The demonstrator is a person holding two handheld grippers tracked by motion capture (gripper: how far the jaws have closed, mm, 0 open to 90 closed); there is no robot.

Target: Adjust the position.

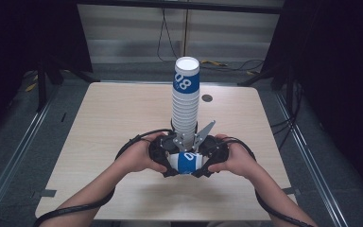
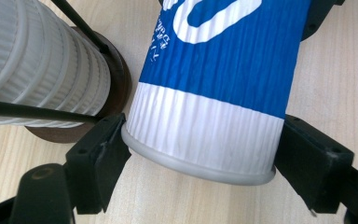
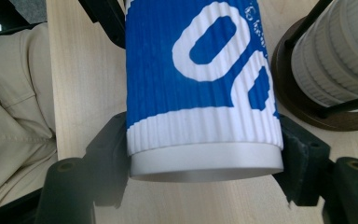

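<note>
A single blue-and-white paper cup (image 1: 187,162) is held lying sideways just above the worktop (image 1: 113,118), right in front of the tall cup stack (image 1: 185,101). It's gripped from both ends: the left gripper (image 2: 200,154) has its fingers (image 2: 100,154) closed on the rim end, and the right gripper (image 3: 205,163) is clamped on the cup's other end.

Looks like the cup is being separated or lined up for the stack. For that to go well, the squeeze should be kept light so the ribbed wall isn't crushed, and the cup should be tipped upright before anything else.

Room-wise, the stack's dark round base (image 3: 307,112) sits very close behind, so it could easily be bumped. Plenty of bare worktop is left on either side, and the near edge isn't far off.
</note>
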